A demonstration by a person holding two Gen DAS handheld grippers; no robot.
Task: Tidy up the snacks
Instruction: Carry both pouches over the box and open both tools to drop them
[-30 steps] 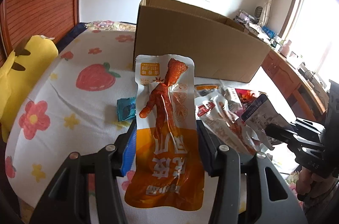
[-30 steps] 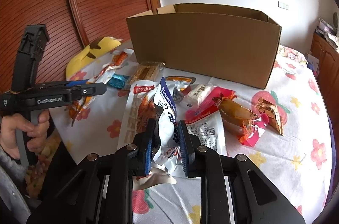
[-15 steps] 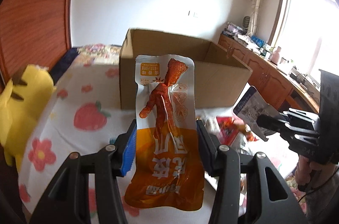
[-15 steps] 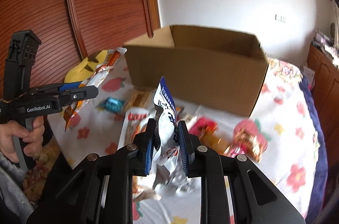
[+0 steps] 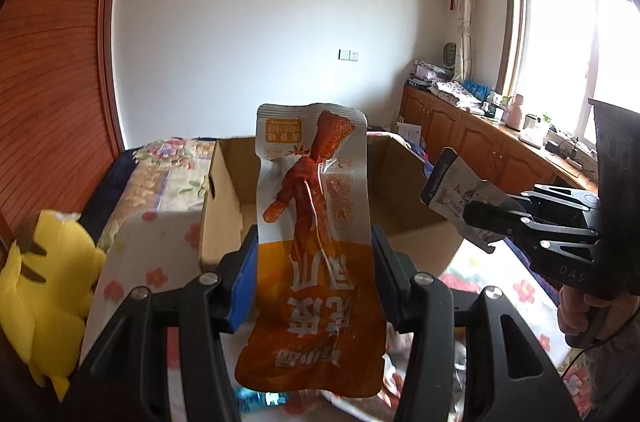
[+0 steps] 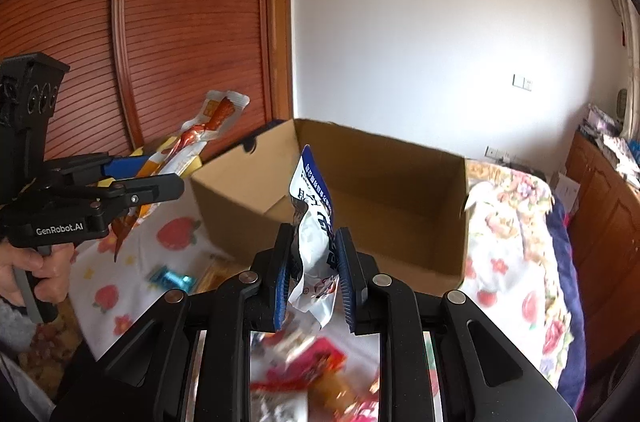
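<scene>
Bedroom, floral bed (image 6: 516,234) with open cardboard box (image 6: 384,190). Left tongs (image 5: 312,274) pinch orange snack pouch (image 5: 316,234), right tongs (image 6: 314,274) pinch white-blue packet (image 6: 314,222), both raised facing box, likely for dropping in.

Your left hand-held gripper (image 5: 314,276) is pinching the orange chicken-foot snack pouch (image 5: 314,250) upright at frame centre, in front of the open cardboard box (image 5: 224,206). At right, your right hand-held gripper (image 5: 476,218) is clamping a white packet (image 5: 452,182). A yellow plush (image 5: 44,286) is sitting lower left.
</scene>
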